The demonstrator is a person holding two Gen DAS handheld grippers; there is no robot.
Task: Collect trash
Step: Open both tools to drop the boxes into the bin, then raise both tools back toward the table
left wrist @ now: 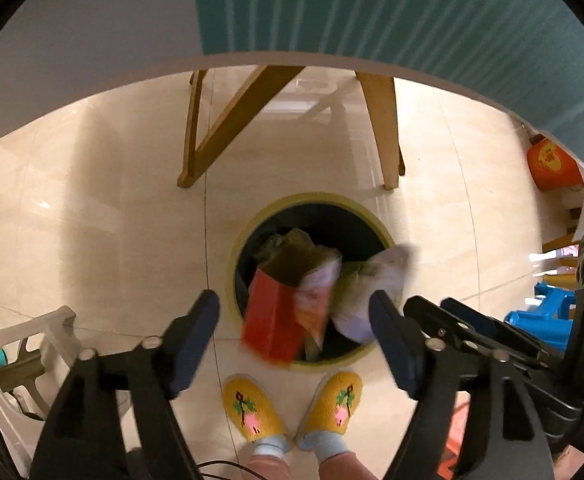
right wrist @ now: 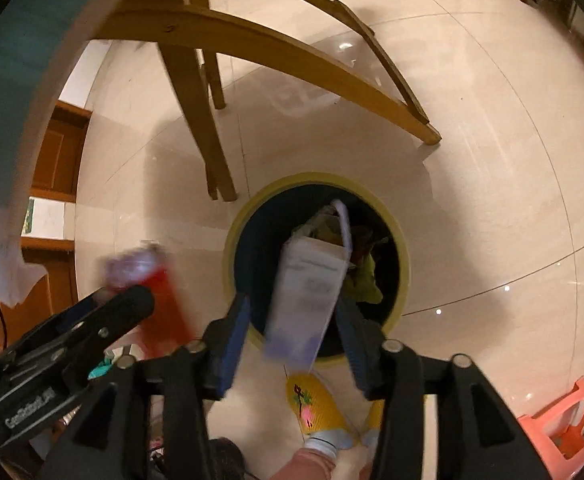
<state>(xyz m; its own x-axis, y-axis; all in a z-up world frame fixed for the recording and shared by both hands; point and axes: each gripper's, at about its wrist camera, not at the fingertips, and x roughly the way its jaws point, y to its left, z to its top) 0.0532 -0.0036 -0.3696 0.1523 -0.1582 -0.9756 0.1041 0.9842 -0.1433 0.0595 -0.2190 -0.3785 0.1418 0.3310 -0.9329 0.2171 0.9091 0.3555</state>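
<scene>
A round bin [left wrist: 251, 220] with a yellow rim stands on the floor below both grippers; it also shows in the right wrist view [right wrist: 402, 264]. My left gripper [left wrist: 294, 320] is open, and a blurred red carton [left wrist: 275, 316] is in the air between its fingers, over the bin's near edge. My right gripper [right wrist: 294, 320] is open, and a blurred white and purple carton [right wrist: 306, 296] is in the air between its fingers above the bin. The red carton also shows at the left in the right wrist view [right wrist: 159, 300]. Crumpled trash [right wrist: 366, 276] lies inside the bin.
Wooden table legs [left wrist: 380, 128] stand just beyond the bin. My feet in yellow slippers [left wrist: 251, 408] are at its near side. A white plastic stool [left wrist: 31, 344] is left, a blue stool [left wrist: 540, 316] and a pink stool [right wrist: 564, 420] right. An orange object [left wrist: 552, 164] sits far right.
</scene>
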